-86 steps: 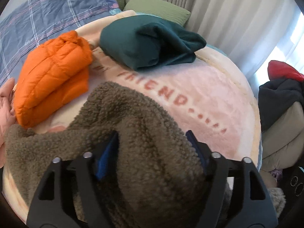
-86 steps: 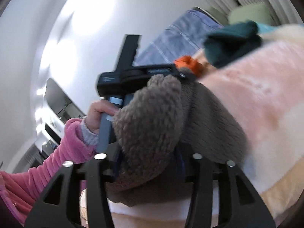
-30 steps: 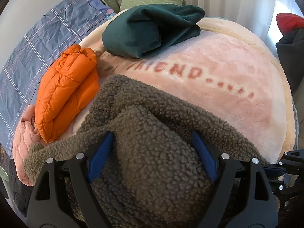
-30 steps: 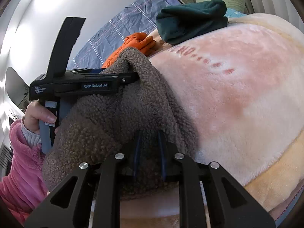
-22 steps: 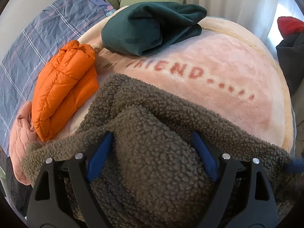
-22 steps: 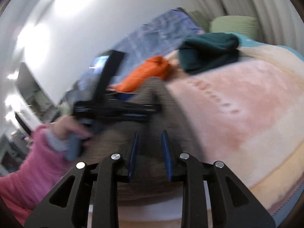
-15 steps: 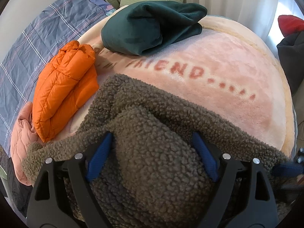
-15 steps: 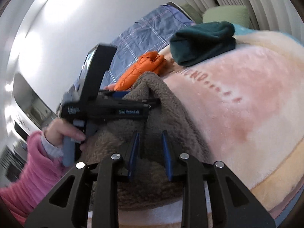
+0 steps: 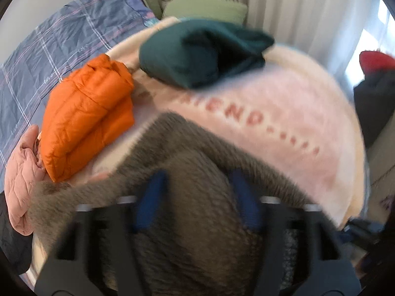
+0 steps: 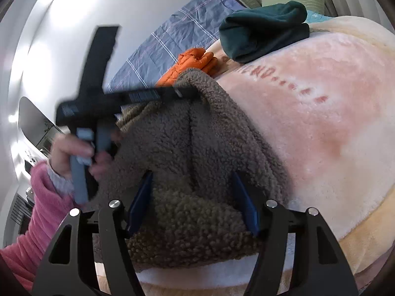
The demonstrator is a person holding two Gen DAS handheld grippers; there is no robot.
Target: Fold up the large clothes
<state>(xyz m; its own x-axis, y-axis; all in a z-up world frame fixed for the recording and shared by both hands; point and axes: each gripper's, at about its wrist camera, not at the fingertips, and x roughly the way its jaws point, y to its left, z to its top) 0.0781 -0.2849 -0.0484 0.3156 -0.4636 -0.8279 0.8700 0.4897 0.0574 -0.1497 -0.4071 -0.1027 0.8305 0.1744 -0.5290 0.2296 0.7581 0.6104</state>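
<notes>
On the pink blanket (image 10: pixel 333 128) I see the brown fleece (image 10: pixel 197 172) bunched, my left gripper (image 9: pixel 197 192) just closing on a fold, my right gripper (image 10: pixel 192 194) just spreading around it.

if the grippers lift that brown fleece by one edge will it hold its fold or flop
The brown fleece would probably flop: it already drapes limply over the blanket's edge. Its thick pile looks bulky, so likely weighty enough to sag. The nubby surface should resist slipping between the left gripper pads.
</notes>
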